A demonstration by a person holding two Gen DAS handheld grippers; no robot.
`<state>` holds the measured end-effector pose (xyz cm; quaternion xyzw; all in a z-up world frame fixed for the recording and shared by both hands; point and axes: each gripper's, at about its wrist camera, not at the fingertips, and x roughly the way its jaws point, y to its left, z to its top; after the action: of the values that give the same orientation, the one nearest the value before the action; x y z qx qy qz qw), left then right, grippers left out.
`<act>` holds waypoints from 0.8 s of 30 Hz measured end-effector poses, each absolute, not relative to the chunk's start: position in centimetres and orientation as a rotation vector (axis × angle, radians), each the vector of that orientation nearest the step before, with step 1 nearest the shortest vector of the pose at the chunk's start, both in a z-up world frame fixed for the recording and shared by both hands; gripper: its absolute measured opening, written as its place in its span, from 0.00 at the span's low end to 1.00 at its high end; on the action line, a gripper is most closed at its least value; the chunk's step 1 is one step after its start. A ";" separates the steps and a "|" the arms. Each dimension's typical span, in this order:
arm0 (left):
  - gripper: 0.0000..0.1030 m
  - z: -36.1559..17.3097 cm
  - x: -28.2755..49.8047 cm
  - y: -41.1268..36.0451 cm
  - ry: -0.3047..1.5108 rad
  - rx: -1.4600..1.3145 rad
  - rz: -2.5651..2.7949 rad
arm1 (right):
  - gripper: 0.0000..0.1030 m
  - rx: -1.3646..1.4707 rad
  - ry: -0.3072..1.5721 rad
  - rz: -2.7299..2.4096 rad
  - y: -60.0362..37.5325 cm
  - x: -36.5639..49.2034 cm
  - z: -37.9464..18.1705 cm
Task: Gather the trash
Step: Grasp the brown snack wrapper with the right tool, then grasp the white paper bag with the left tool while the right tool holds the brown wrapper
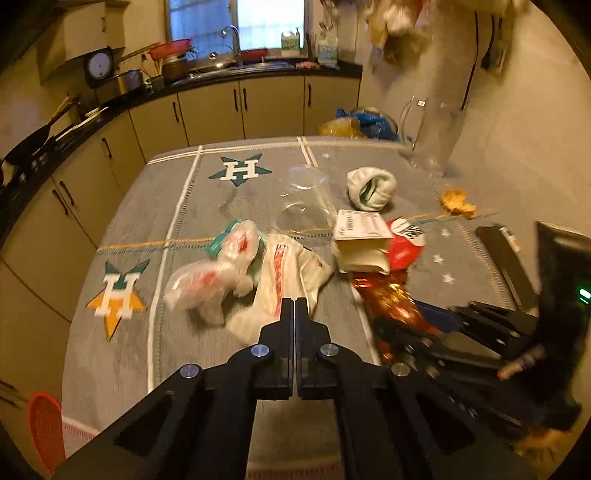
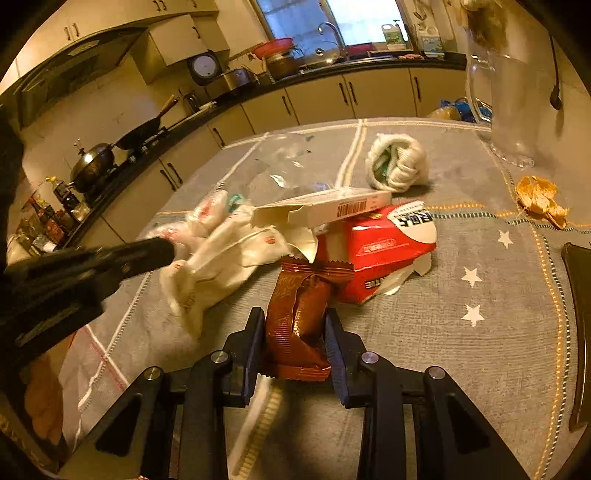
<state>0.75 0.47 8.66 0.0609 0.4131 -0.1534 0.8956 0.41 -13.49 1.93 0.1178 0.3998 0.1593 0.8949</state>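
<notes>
Right wrist view: right gripper (image 2: 295,325) pinching brown wrapper (image 2: 299,314), long axis toward far surface (image 2: 443,332) edge; left gripper (image 1: 294,306) pressed together.

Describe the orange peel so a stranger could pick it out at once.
Start at the clear glass pitcher on the grey tablecloth. Just in front of it lies the orange peel, alone on bare cloth. It is the only torn, curled orange scrap, apart from the packaging pile.

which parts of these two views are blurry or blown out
Left wrist view: window blown out, plastic bags and right gripper motion-smeared. Right wrist view: left gripper smeared, brown wrapper sharp; both bend at the fisheye edges.
</notes>
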 end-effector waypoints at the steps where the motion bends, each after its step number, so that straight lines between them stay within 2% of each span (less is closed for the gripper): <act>1: 0.00 9.1 0.0 1.0 0.845 0.113 -0.316 | 0.34 0.240 0.822 0.339 -13.3 0.3 2.2; 10: 0.00 12.3 -6.2 7.0 0.749 0.020 -0.210 | 0.34 0.239 0.741 0.401 -12.2 -1.9 4.1; 19: 0.02 10.4 -5.6 9.5 0.810 -0.004 -0.130 | 0.34 0.253 0.731 0.380 -12.5 -1.9 4.6; 21: 0.25 9.9 -4.4 8.6 0.823 -0.014 -0.163 | 0.34 0.264 0.739 0.377 -12.7 -1.7 4.5; 22: 0.56 9.6 -3.7 8.0 0.822 -0.009 -0.181 | 0.34 0.271 0.742 0.373 -12.9 -1.6 4.4; 23: 0.74 9.5 -3.1 7.2 0.811 0.003 -0.194 | 0.34 0.277 0.743 0.369 -13.1 -1.6 4.4; 24: 0.74 9.3 -2.4 6.1 0.789 0.028 -0.205 | 0.34 0.284 0.742 0.364 -13.3 -1.5 4.4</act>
<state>-2.42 6.14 9.28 0.0135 0.3836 -0.0995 0.9180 -1.47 -13.34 4.42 0.1377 0.3595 0.1763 0.9059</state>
